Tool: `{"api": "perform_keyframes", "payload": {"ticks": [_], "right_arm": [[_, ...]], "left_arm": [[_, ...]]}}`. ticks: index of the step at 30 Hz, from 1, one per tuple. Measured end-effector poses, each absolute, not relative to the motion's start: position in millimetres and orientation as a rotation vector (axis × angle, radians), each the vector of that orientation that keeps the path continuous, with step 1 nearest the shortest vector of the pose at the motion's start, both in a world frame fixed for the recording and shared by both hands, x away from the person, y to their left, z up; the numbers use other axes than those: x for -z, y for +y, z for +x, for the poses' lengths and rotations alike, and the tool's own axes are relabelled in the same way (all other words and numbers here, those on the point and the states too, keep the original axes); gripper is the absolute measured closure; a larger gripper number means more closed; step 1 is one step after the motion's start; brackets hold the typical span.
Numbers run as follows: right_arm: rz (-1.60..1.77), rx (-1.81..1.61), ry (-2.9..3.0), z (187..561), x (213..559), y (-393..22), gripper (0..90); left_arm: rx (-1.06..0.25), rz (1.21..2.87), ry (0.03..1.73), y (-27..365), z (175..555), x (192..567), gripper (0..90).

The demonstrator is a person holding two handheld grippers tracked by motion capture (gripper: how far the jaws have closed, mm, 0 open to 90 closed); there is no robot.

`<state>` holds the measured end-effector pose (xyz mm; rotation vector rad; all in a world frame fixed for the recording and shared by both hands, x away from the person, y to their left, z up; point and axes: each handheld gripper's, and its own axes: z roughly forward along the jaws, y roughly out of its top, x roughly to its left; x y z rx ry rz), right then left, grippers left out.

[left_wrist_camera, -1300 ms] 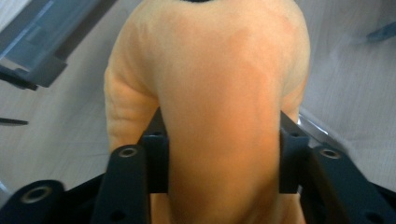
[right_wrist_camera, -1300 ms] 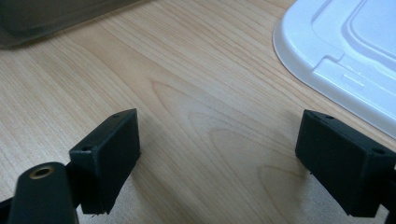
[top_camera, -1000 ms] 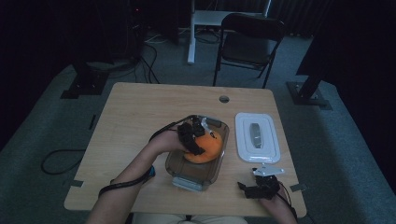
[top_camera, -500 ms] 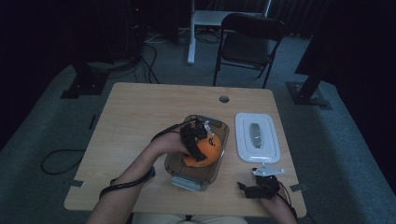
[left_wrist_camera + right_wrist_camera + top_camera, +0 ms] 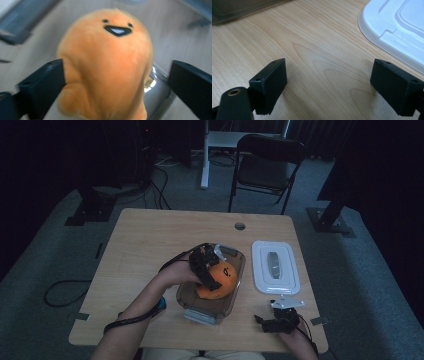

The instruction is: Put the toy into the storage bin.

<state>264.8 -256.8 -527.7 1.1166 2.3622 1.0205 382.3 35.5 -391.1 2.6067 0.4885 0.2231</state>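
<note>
While the wooden surface (image 5: pixel 150 250) carries everything, the largest thing on it is the clear brown container (image 5: pixel 235 262) near its middle, with the white lid (image 5: pixel 272 267) lying flat just to its right, apart from it. Inside the container sits the orange plush toy (image 5: pixel 217 281), its little black face turned up.

Over the toy hangs the left gripper (image 5: pixel 210 270). Its jaws have just been opening: a second ago they were closer on the plush, and now, in the left gripper view, the toy (image 5: pixel 107 65) is between them with the left jaw at its flank and the right jaw standing clear. I judge that the toy has been let go and now rests in the container, so the placing step looks done and the lid is the likely next concern.

Near the front edge, the right gripper (image 5: pixel 280 320) rests low over bare wood, jaws wide apart and holding nothing, the lid's corner (image 5: pixel 397 30) just ahead.
</note>
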Motion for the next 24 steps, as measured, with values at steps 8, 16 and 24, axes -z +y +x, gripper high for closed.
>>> {"api": "perform_keyframes", "payload": {"ticks": [8,16,24], "right_arm": [[1.115,-1.022,2.365,265.0,527.7,-257.0,12.7],[1.123,-1.020,2.360,263.9,527.7,-257.2,12.7],[1.125,-1.027,2.365,263.7,527.7,-257.3,11.6]], "left_arm": [[-0.230,2.411,0.554,59.4,378.7,382.0,7.4],[-0.337,2.308,0.549,88.3,371.0,377.9,7.3],[-0.273,2.273,0.662,123.1,359.7,378.1,7.3]]}}
